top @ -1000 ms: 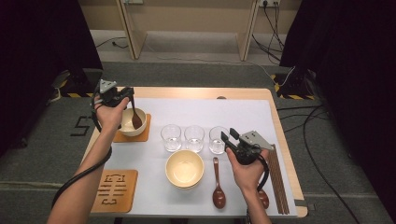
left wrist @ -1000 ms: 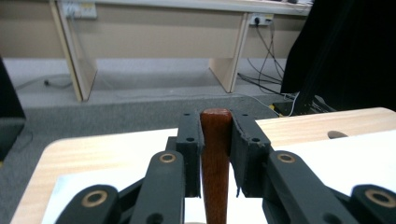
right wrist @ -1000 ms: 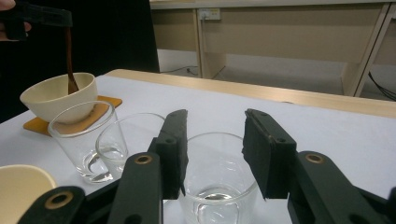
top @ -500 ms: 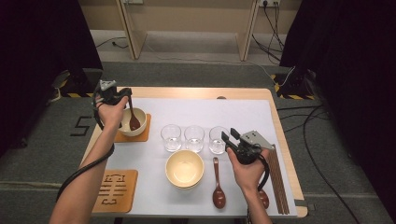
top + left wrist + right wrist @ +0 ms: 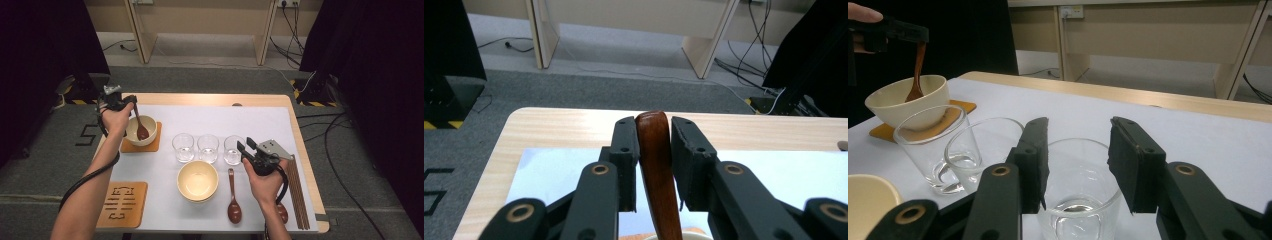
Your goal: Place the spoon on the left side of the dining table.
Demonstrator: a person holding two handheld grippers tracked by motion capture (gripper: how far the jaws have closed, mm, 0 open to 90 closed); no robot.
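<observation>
Lowered since the earlier frame, the left gripper has just eased its jaws around the wooden spoon standing in the bowl; release gently. Right gripper hovers part-open.

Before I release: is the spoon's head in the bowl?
In: the wooden spoon stands with its head inside the bowl.

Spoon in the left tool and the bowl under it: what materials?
Spoon: looks like wood, dark reddish-brown and lacquered, judging by faint grain and a glossy highlight. Bowl: cream, smooth, matte; ceramic or melamine, can't tell which.
</observation>
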